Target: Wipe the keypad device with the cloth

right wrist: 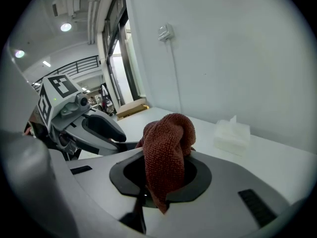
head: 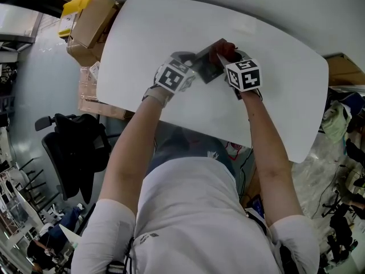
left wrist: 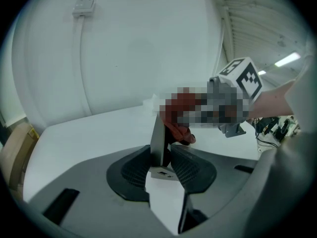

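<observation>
While the white, rounded tabletop fills the upper half of the head view, a black office chair is seen on the floor at its left, and brown cardboard boxes are stacked beside its left edge.

Both hand-held grippers are raised over the middle of the tabletop and turned toward each other. The left hand-held gripper is closed to a narrow gap, and its black ribbed pads are pressed on the two faces of the keypad device, a thin, dark grey flat slab that is held on edge, upright between the jaws. In the head view the device is seen clear of the tabletop, between the left hand-held gripper and the right hand-held gripper.

The right hand-held gripper is clamped on a rust-brown knitted cloth, which is bunched above the jaws and hangs down between them. The cloth is held against the upper far side of the device; whether it presses on the keys cannot be told.

A small white tissue pack lies on the tabletop near the wall, well apart from the grippers. A white wall socket with a cable running down from it is fixed on the wall above.
</observation>
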Available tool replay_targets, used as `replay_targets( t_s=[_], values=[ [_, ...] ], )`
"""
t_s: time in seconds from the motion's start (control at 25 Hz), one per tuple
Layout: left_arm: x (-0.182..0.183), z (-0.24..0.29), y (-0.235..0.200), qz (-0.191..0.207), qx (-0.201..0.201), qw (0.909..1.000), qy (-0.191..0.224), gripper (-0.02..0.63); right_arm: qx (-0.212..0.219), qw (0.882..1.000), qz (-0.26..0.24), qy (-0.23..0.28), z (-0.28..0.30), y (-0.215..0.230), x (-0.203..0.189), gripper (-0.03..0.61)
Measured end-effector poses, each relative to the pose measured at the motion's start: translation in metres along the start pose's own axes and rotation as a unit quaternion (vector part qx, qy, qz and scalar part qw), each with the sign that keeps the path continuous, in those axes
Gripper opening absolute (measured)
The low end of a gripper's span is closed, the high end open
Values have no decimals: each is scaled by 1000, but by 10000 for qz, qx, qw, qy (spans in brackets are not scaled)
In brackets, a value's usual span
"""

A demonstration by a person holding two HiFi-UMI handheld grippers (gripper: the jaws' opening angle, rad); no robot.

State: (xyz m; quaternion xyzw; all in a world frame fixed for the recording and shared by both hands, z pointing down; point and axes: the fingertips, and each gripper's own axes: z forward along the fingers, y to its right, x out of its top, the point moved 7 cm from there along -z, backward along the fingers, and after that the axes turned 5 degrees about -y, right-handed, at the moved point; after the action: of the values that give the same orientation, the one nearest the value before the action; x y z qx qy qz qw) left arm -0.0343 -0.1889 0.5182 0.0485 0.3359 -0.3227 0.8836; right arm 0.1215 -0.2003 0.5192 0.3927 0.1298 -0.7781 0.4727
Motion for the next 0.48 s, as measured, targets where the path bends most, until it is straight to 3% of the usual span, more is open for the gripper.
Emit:
replay_targets(
  t_s=[0.48],
  values=[
    [1,0,-1,-43,6,10000,36,120,119,9997,186,-92,0,6,-27,86]
  ],
)
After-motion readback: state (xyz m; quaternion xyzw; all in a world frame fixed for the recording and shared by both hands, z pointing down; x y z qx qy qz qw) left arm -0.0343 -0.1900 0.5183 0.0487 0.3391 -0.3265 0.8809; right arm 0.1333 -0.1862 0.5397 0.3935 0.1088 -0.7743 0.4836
